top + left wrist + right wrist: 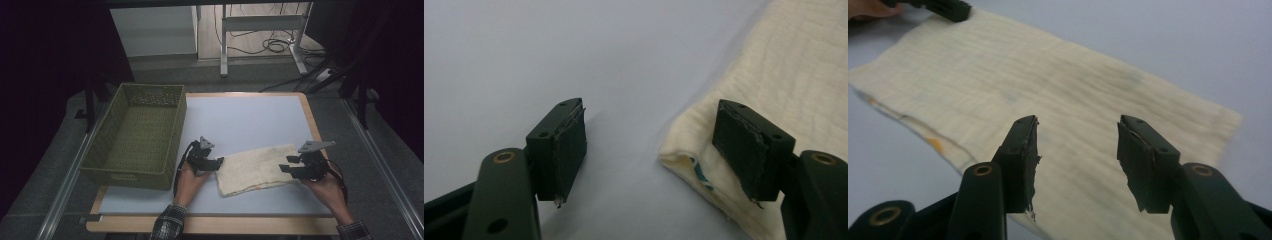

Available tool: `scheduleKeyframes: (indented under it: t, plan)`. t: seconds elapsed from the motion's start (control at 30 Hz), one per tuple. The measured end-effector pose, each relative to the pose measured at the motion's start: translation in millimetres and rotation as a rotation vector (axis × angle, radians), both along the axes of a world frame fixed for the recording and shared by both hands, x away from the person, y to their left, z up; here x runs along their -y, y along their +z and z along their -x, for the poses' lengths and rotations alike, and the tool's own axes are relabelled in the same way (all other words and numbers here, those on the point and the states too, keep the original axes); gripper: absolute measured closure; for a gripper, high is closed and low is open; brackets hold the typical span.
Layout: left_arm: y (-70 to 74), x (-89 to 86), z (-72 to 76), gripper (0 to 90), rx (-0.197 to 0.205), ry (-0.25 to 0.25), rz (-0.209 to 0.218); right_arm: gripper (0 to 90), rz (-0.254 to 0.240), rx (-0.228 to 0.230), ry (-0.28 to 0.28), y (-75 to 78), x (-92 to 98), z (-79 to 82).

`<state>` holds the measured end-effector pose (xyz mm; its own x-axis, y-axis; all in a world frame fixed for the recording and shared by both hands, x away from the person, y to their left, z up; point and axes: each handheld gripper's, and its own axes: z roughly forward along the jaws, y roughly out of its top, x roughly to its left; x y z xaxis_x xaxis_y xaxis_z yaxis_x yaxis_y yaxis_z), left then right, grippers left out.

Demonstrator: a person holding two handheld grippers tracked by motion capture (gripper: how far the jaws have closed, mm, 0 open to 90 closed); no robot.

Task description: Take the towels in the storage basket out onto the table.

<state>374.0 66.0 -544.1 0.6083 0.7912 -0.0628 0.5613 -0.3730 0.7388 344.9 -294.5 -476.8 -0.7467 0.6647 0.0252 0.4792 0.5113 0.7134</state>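
A cream folded cloth (255,167) lies flat on the white table top (240,115), slightly askew. My left gripper (212,162) sits at the cloth's left end, jaws open. In the left gripper view (649,115) the cloth's folded corner (794,65) lies beside the right pad (744,150), and nothing is pinched. My right gripper (289,167) hovers at the cloth's right end. Its jaws (1078,125) stand open above the cloth (1023,75) with nothing between them. The left gripper (945,7) shows at the cloth's far end in the right gripper view.
An olive woven basket (150,86) with nothing in it stands along the table's left side, close to my left hand. Behind the table are a desk frame (260,30) and cables on the floor. Bare table top lies beyond the cloth.
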Motion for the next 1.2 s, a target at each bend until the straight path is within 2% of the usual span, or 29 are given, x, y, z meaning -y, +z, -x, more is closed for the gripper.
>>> scheduleKeyframes:
  t: [0.17, 0.43, 0.6, 1.2]
  plan:
    - [-0.1, 0.1, 0.1, 29.6, 0.001, 0.002, 0.001, 52.3, -0.01, -0.008, 0.063, -4.3, -21.2, 9.1]
    - [-0.1, 0.1, 0.1, 29.6, 0.001, 0.002, 0.001, 56.4, -0.022, -0.048, 0.157, -16.5, -57.9, 21.1]
    - [-0.1, 0.1, 0.1, 29.6, 0.001, 0.001, 0.001, 56.9, -0.016, -0.06, 0.215, -22.8, -80.9, 27.2]
    - [-0.2, -0.2, -0.1, 29.6, -0.001, 0.0, 0.004, 61.9, -0.026, -0.091, 0.371, -32.7, -150.2, 42.5]
